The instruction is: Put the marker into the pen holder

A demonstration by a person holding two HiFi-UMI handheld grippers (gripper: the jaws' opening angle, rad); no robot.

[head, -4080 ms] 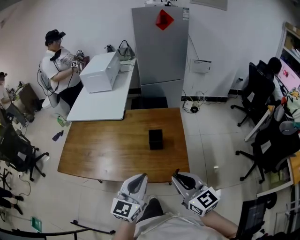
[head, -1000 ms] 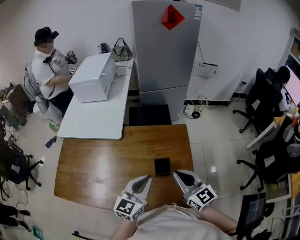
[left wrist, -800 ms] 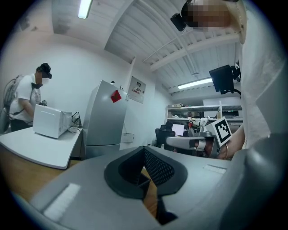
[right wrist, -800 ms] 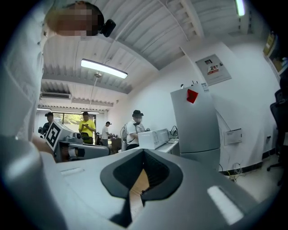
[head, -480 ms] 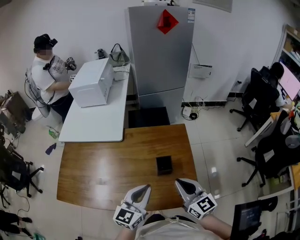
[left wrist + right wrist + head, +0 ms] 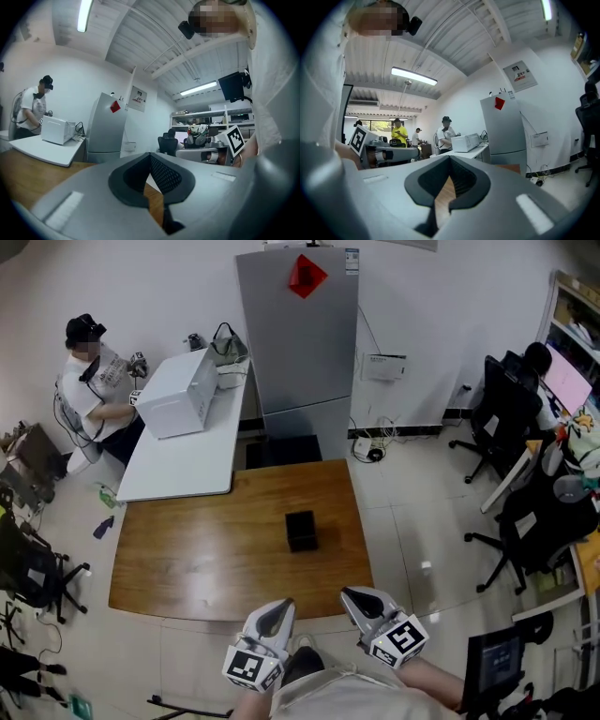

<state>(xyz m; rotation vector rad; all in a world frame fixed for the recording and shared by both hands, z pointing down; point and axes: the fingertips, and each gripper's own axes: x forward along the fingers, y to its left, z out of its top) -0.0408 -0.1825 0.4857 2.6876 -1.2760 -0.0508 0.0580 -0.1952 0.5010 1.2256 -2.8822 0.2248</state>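
Holding the left gripper (image 6: 277,606) at the near edge of the wooden tabletop (image 6: 187,559), fingers pressed together with nothing between them; same in its own view (image 6: 151,161), pads meeting along one seam. Ahead of those fingers and a little to their right, well apart: the black pen holder (image 6: 301,530), upright and alone on the tabletop. Ahead and to the left of the right gripper (image 6: 352,596), that same holder; fingers there (image 6: 449,164) also pressed together on nothing.

No marker visible in any view: not pinched, not on the tabletop ahead of either pair of fingers.

Judged as a step not yet started. To do it well: find the marker first, spread one pair of fingers, pinch the barrel near its middle so it hangs steady, then bring it directly over the holder and lower it straight in before letting go.

Compared with a second ago: holder farther ahead of both pairs of fingers, grippers back at the tabletop's near edge, fingers as tightly together as then.
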